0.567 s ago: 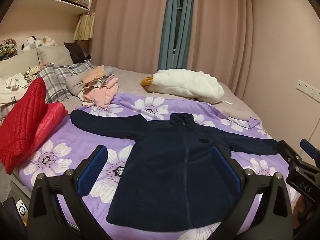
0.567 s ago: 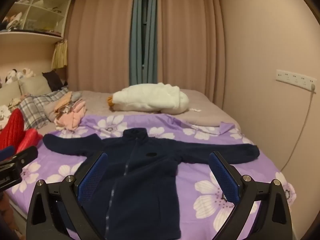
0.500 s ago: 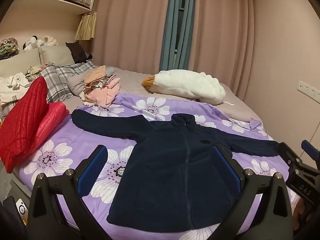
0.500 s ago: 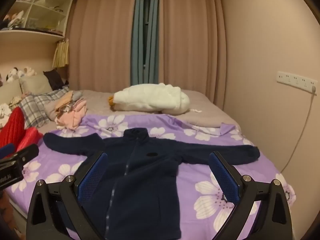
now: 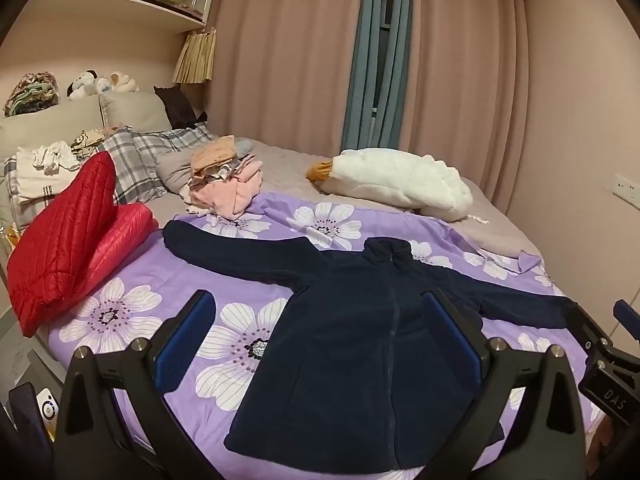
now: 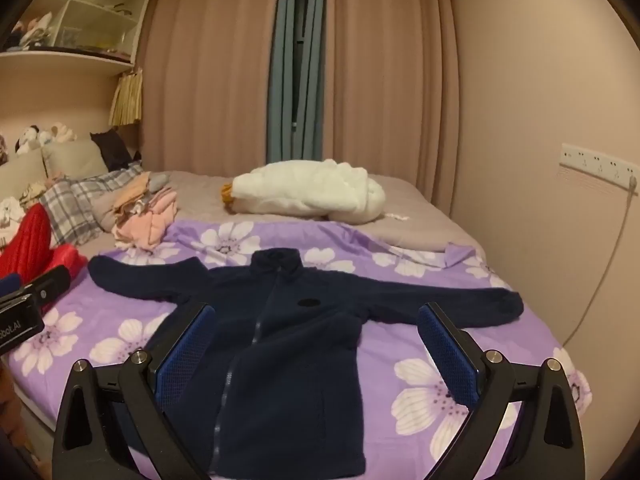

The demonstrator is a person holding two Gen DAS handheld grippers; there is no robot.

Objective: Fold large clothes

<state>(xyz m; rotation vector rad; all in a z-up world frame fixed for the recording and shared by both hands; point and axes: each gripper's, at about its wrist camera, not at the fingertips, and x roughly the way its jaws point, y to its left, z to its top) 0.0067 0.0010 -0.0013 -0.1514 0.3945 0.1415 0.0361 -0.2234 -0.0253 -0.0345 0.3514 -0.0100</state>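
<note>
Bed: the bed (image 5: 500, 216) is carrying everything in view; its grey sheet is showing at the far end.
Floral cover: a purple floral cover (image 5: 132, 280) is lying over the near part of the bed and is serving as the folding surface.
Fleece jacket, position: the navy fleece jacket (image 5: 360, 340) is lying flat and face up in the middle of the floral cover, zipped closed as far as can be seen.
Fleece jacket, orientation: its collar (image 6: 276, 260) is pointing away toward the curtains and its hem is lying at the near edge of the bed, so the body's long axis is running near to far. Both sleeves are stretching out sideways, across the bed.
Progress: no fold is showing yet. The spreading appears finished; judged from this layout, the sleeves and sides are waiting to be brought in, then the body doubled over.
Other clothing: a red quilted jacket (image 5: 60, 240), a white fluffy garment (image 5: 400, 184) and a pile of folded pink clothes (image 5: 224, 184) are sitting around the floral cover, apart from the navy jacket.
Left hand-held gripper: the left hand-held gripper (image 5: 320, 328) is hovering above the hem with jaws spread wide, carrying nothing.
Right hand-held gripper: the right hand-held gripper (image 6: 316, 336) is likewise hovering over the jacket's lower half, jaws wide apart, empty.
</note>
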